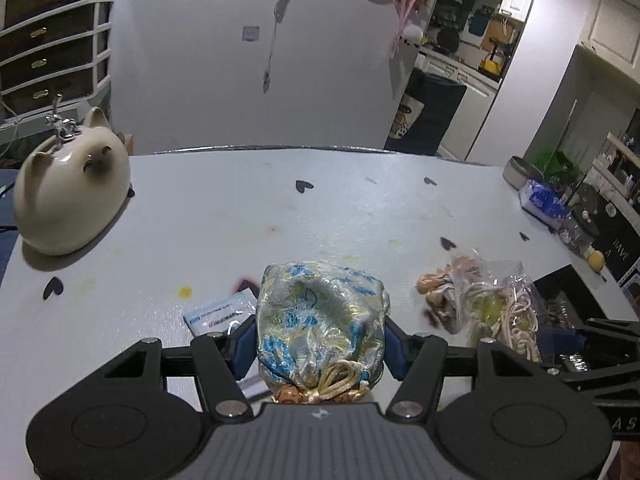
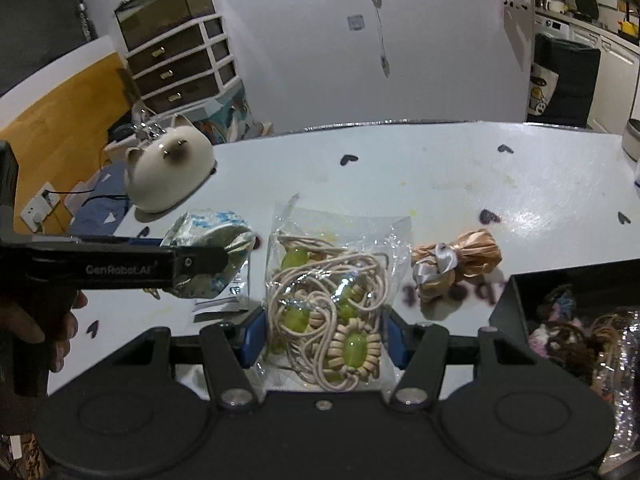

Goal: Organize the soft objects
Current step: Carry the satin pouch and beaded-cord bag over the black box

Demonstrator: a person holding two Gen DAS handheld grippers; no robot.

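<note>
My left gripper [image 1: 319, 340] is shut on a silver and blue brocade drawstring pouch [image 1: 320, 320], its blue pads pressed on both sides. The pouch also shows in the right wrist view [image 2: 208, 256], with the left gripper's black finger across it. My right gripper [image 2: 324, 336] is shut on a clear plastic bag of beige cord and green beads [image 2: 332, 300], which also shows in the left wrist view [image 1: 500, 312]. A peach satin ribbon bundle [image 2: 456, 264] lies on the white table [image 2: 400, 176] to the right of the bag.
A black box [image 2: 576, 320] with several soft items stands at the right front. A cream ceramic cat [image 1: 68, 196] sits at the table's left edge. A small printed sachet [image 1: 220, 314] lies under the pouch. A tissue pack [image 1: 540, 200] is at the far right.
</note>
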